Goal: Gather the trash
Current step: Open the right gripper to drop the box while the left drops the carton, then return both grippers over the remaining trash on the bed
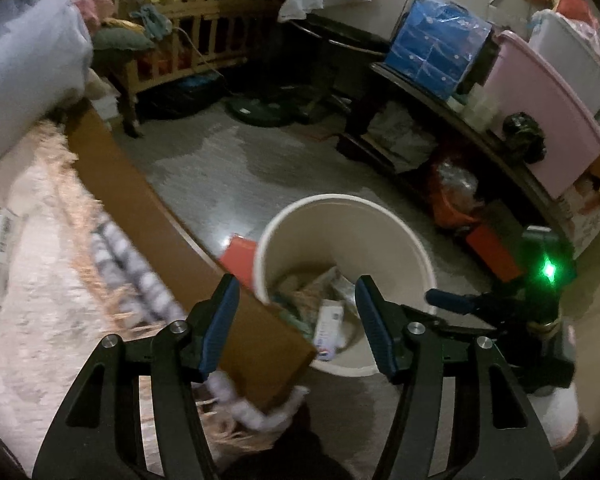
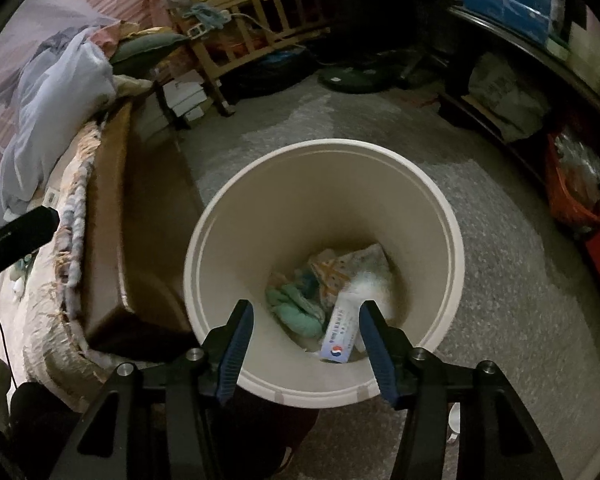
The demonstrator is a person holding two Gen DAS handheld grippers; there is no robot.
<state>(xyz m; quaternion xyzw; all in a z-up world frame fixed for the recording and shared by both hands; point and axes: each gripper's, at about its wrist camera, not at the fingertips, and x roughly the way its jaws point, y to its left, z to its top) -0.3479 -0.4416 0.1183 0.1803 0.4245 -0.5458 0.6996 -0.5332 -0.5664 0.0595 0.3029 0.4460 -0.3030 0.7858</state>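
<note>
small box [image 2: 339, 338] in bin [image 2: 228, 216]: red-blue round logo, print too blurred to read.

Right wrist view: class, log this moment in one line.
right gripper: open, empty, over bin | bin: holds carton, green cloth | left gripper: open, empty

A bin [image 2: 324, 208] stands on the floor [image 2: 480, 240], just right of the bed's wooden frame [image 2: 112, 208]. In the bin lie crumpled wrappers [image 2: 300, 308] and a small carton [image 2: 340, 336]. A crib [image 2: 256, 20] stands far; shelving [image 1: 480, 120] runs along the right.
</note>
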